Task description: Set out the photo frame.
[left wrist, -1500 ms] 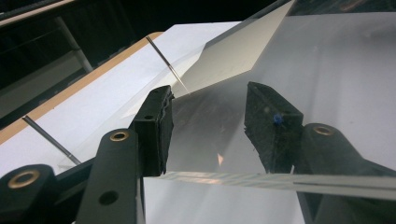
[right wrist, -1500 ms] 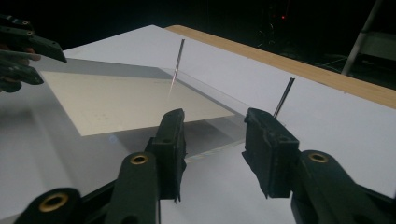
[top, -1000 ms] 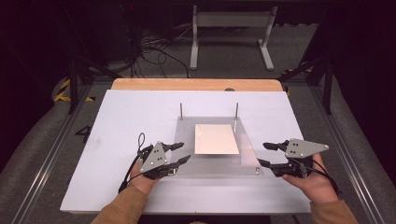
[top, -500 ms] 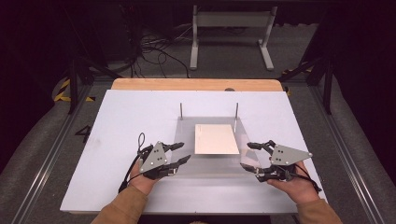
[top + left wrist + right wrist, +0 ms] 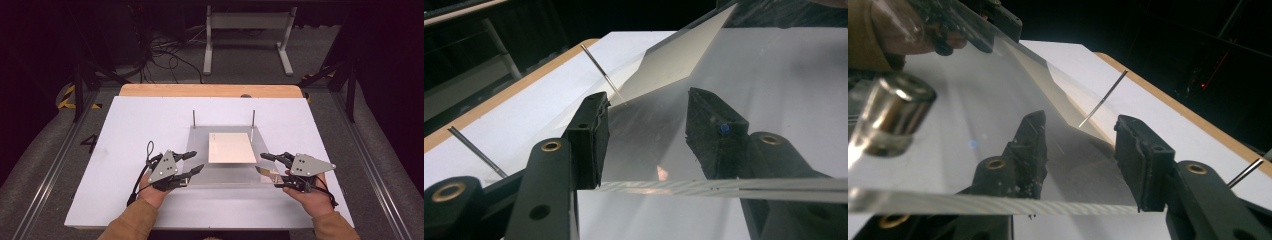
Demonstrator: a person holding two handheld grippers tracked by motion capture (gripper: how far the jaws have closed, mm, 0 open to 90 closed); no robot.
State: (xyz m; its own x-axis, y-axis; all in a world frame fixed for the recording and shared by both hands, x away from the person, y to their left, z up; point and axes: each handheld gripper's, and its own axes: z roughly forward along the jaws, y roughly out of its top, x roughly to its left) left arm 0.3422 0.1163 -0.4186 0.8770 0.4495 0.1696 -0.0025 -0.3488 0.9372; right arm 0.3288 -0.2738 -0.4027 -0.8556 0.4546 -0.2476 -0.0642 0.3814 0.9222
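White table [image 5: 125, 125] holds a clear plastic sheet [image 5: 225, 172]; left gripper [image 5: 192, 162] at 9 o'clock and right gripper [image 5: 267, 164] at 3 o'clock straddle its edges, jaws open.

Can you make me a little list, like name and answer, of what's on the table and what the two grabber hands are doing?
Table: white board with a wooden edge at the far side
Main thing: clear plastic sheet, lying flat
On the sheet: pale card
Pins: two thin metal rods standing at the sheet's far corners
Left gripper: open, jaws either side of the sheet's left edge
Right gripper: open, jaws around the sheet's right edge
Small extra: shiny metal stud on the sheet near the right gripper
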